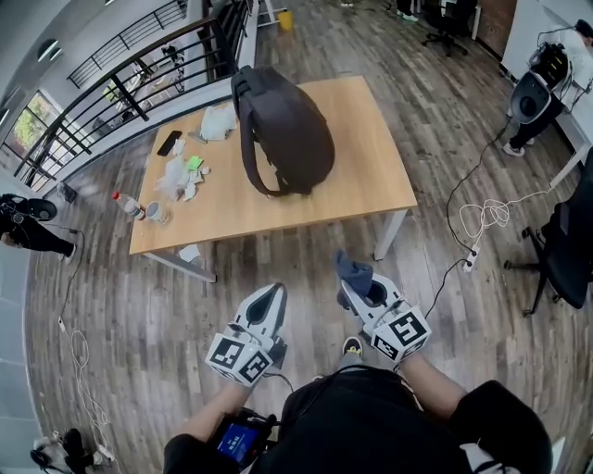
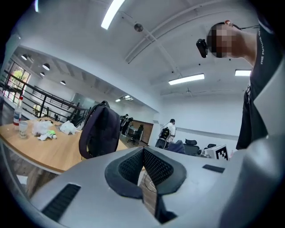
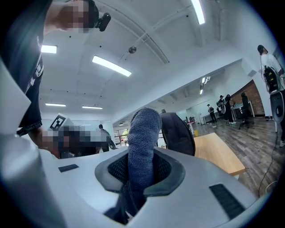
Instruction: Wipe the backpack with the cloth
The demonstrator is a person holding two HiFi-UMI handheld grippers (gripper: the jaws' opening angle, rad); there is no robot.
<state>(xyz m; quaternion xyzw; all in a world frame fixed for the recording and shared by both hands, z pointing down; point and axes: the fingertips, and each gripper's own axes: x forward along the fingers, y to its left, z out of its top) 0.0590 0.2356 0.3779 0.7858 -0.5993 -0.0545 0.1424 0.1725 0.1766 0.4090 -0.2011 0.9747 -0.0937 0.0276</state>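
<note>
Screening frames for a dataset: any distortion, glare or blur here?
Head view: fisheye curves the floor, backpack sharp. Left gripper view: dark rounded corners, ceiling light blown out. Right gripper view: same vignette, cloth weave crisp.

We see a light wooden table (image 1: 361, 176) standing on a plank floor (image 1: 139, 324). The dark backpack (image 1: 283, 130) rests on it. To its left we find a black phone (image 1: 170, 143), a crumpled white bag (image 1: 218, 120), scattered wrappers (image 1: 182, 176), a bottle (image 1: 128, 205) and a cup (image 1: 156, 212).
</note>
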